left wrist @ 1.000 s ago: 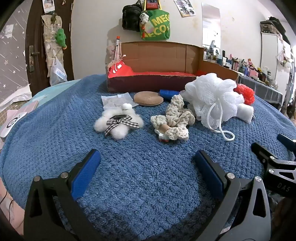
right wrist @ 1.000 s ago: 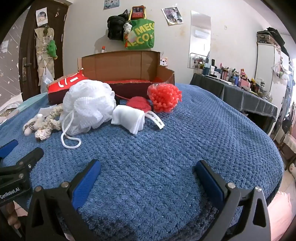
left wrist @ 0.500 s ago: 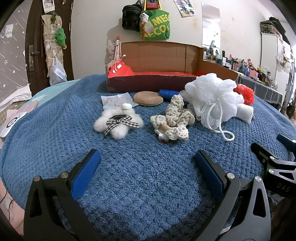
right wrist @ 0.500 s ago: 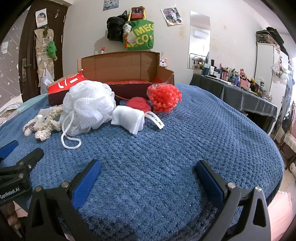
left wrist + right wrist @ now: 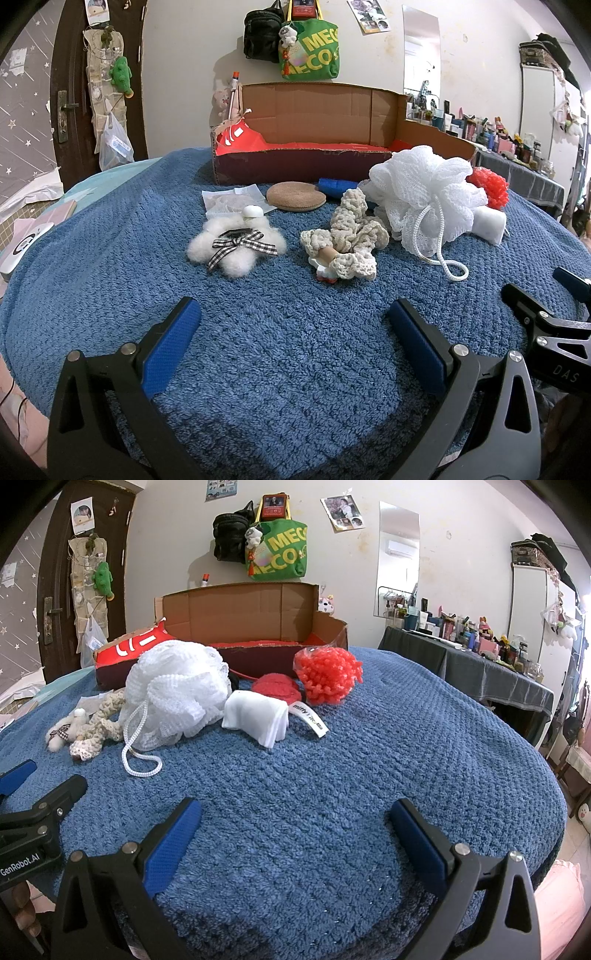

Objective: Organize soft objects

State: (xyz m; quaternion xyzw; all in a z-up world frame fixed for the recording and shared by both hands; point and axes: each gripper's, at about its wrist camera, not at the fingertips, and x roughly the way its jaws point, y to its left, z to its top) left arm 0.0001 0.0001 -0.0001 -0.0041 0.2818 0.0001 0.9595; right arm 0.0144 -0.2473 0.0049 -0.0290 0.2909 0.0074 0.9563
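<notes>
While both my claws, left gripper point(image 5: 293, 323) and right gripper point(image 5: 293, 821), sit spread and empty, white bath pouf point(image 5: 173, 694) lies mid-blanket point(image 5: 369, 775), cord loop point(image 5: 142, 764) trailing toward me; tag point(image 5: 308, 722) reads "miffy".

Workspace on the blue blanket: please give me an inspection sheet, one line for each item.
Surface: blue blanket, textured.
Job's things: white bath pouf, folded white cloth, red pompom, crochet piece, fluffy bow piece, all lying loose; cardboard box behind, open.
Clutter: round cork pad, clear packet.
Grippers: left tongs and right tongs open, holding nothing.
Cables: nothing seen.
Surroundings: green bag on wall, crowded side table.
</notes>
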